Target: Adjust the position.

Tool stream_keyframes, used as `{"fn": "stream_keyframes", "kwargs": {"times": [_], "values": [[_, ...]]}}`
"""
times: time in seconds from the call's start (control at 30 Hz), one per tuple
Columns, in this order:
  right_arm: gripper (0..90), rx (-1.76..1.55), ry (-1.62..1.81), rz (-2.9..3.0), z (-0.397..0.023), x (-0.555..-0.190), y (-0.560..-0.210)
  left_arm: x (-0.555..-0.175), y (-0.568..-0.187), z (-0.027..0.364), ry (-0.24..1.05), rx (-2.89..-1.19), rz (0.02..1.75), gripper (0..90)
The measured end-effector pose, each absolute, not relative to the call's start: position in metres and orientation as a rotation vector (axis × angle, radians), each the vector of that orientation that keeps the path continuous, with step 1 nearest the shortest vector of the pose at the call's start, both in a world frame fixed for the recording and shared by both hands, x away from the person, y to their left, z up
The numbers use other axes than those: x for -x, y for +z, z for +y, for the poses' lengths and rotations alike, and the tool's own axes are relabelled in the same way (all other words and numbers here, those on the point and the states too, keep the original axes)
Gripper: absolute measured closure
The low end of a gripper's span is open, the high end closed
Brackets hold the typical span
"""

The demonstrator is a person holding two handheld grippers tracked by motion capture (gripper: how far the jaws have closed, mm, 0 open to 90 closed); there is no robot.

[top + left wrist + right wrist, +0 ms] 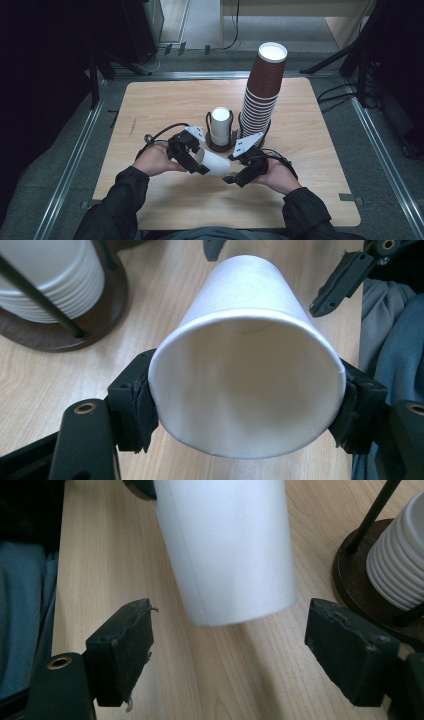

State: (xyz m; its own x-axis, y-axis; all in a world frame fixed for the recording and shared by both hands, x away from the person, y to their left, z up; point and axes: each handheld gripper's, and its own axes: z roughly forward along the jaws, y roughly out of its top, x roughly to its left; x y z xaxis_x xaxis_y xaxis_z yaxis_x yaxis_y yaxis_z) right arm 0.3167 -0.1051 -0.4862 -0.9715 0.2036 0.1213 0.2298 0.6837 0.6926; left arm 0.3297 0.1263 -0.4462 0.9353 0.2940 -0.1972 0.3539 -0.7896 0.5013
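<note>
Currently the white paper cup (pixel 247 375) lies sideways above the table (pixel 150 105), your left gripper (pixel 247 405) clamping its rim. Light, thin-walled, crushable: squeeze gently. Your right gripper (pixel 227 645) stands wide around its base, untouching; grip there, near the stiffer bottom.

You sit in lab or test studio, not home. Small light-wood counter (pixel 165 100) stands alone on grey carpet floor (pixel 75 125). Metal rails (pixel 70 165) frame counter at 9 and 3 o'clock. Black drapes (pixel 45 65) close off 9 to 11 o'clock side. Dark stand legs (pixel 345 52) and loose cables (pixel 335 95) on floor at 2 o'clock. Power plugs (pixel 172 48) on floor at 12 o'clock. Pale wooden furniture (pixel 295 7) beyond at 1 o'clock. Your hands carry cabled, camera-bearing rigs.
</note>
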Motion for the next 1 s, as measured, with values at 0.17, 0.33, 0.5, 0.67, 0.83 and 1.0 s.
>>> {"fn": "stream_keyframes", "kwargs": {"times": [0.17, 0.33, 0.5, 0.67, 0.83, 1.0], "values": [[19.7, 0.338, -1.176, -2.863, -0.102, -0.315, -0.486, -0.328, -0.447, 0.120, -0.177, -2.547, 0.443, 26.9], [20.8, 0.311, -1.149, -2.880, -0.097, -0.313, -0.489, -0.326, -0.449, 0.113, -0.188, -2.563, 0.428, 26.7], [24.4, 0.275, -1.138, -2.890, -0.091, -0.310, -0.490, -0.323, -0.449, 0.107, -0.193, -2.566, 0.401, 26.7], [27.3, 0.247, -1.152, -2.895, -0.087, -0.308, -0.490, -0.321, -0.449, 0.103, -0.189, -2.577, 0.395, 26.4], [32.4, 0.221, -1.145, -2.898, -0.086, -0.307, -0.491, -0.321, -0.451, 0.103, -0.197, -2.582, 0.403, 26.0], [32.9, 0.200, -1.136, -2.896, -0.085, -0.307, -0.493, -0.320, -0.453, 0.102, -0.188, -2.589, 0.393, 24.2]]}}
